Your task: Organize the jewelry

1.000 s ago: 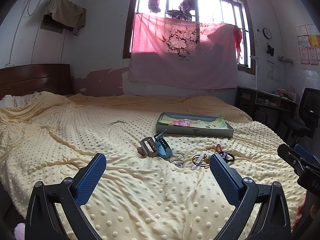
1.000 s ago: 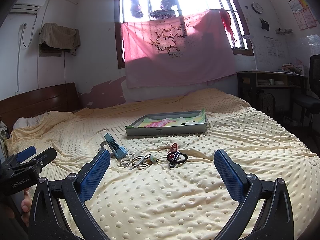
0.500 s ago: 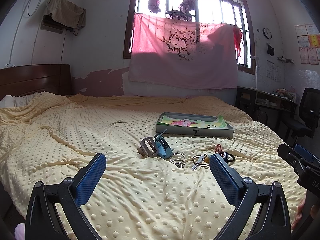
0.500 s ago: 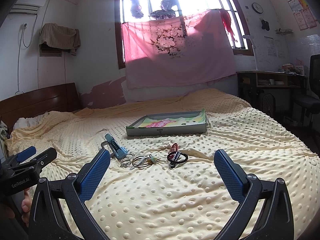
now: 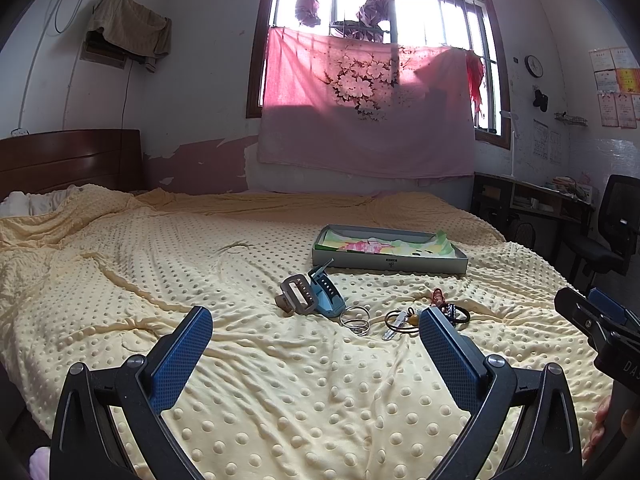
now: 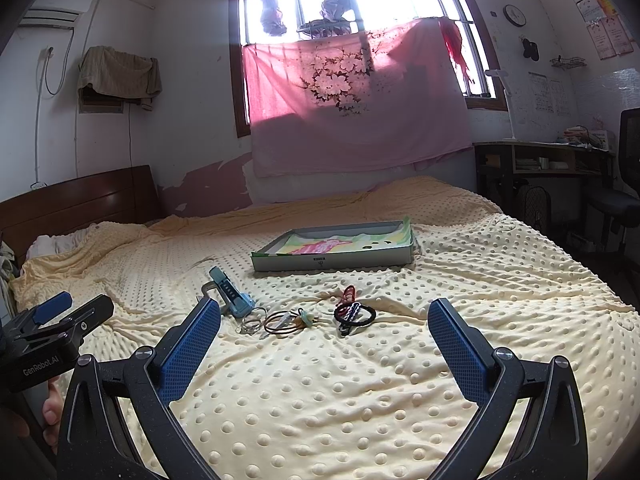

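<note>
Both the left gripper (image 5: 316, 330) and the right gripper (image 6: 324, 320) hover with jaws spread wide, grasping nothing, above the yellow dotted blanket (image 5: 280, 380). The other tool's body, at the left edge of the right wrist view, reads "GenRobot.AI". Just beyond the fingertips the jewelry lies in a left-to-right row: blue clip (image 6: 234, 298), silver rings (image 5: 355, 319), brown bangle (image 6: 280, 323), black bands (image 6: 354, 314). The grey tray (image 6: 332, 261) sits farther back, its long side running left to right; the small label on its near wall is unreadable.
</note>
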The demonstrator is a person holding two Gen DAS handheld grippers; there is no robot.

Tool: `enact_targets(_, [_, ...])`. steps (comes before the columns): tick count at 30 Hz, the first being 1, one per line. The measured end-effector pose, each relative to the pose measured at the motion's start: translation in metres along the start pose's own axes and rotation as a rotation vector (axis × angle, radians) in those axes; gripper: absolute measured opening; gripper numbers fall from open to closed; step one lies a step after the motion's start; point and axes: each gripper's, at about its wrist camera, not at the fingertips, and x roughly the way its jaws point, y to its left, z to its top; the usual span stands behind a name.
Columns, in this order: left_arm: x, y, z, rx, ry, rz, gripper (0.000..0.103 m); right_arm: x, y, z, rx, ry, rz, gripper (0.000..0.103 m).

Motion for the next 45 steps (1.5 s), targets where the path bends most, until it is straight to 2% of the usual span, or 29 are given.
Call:
enact_targets(40, [-0.001, -0.002, 0.004, 0.005, 0.006, -0.013, 0.103, 0.000, 0.001, 0.003, -0.003, 0.000, -0.003, 0.102])
enact_targets(45, [0.014, -0.004, 0.011, 0.005, 0.009, -0.020, 0.103, 0.006, -0.002, 0.009, -0.014, -0.002, -0.009, 0.102])
